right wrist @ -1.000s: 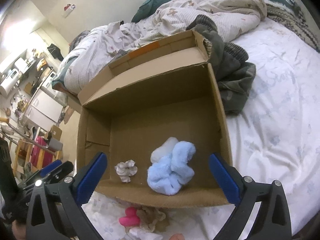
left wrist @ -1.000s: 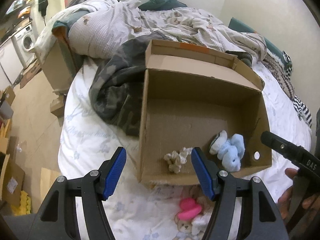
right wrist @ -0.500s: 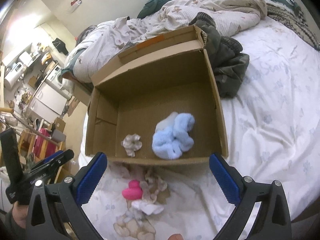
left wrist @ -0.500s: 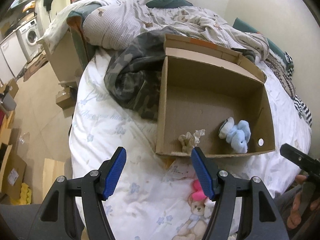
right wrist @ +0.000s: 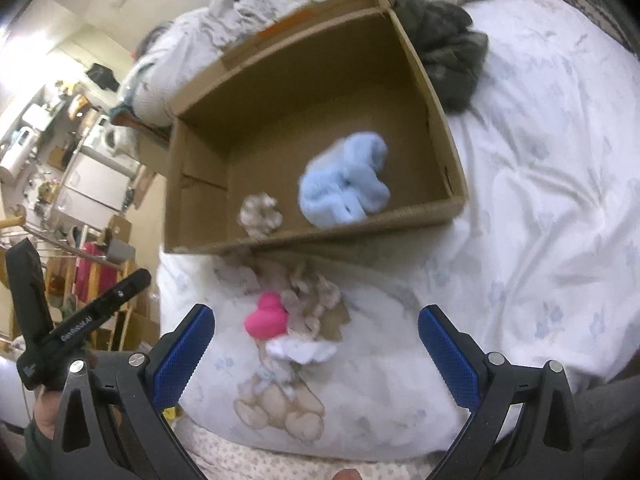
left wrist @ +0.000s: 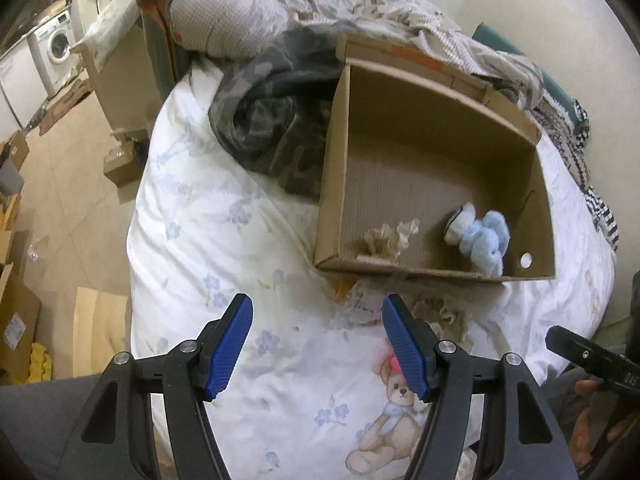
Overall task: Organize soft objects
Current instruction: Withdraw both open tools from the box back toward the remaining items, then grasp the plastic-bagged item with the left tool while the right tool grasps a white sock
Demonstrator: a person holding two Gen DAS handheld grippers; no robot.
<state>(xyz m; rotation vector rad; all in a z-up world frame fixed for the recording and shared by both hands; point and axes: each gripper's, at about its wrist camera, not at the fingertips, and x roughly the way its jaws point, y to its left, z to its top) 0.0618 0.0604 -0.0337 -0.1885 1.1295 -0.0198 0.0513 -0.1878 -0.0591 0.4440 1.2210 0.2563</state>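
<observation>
The task looks partly done. Inside the cardboard box (right wrist: 436,112) on the bed (right wrist: 540,200) lie already a light blue fluffy item (right wrist: 344,192) and a small beige scrunchie (right wrist: 260,216). In front of the near wall of the box, on the sheet, a pink soft item (right wrist: 267,318), a beige item (right wrist: 316,296) and a white item (right wrist: 300,352) wait. The left gripper (left wrist: 316,344) and the right gripper (right wrist: 316,356) are both spread and empty.
</observation>
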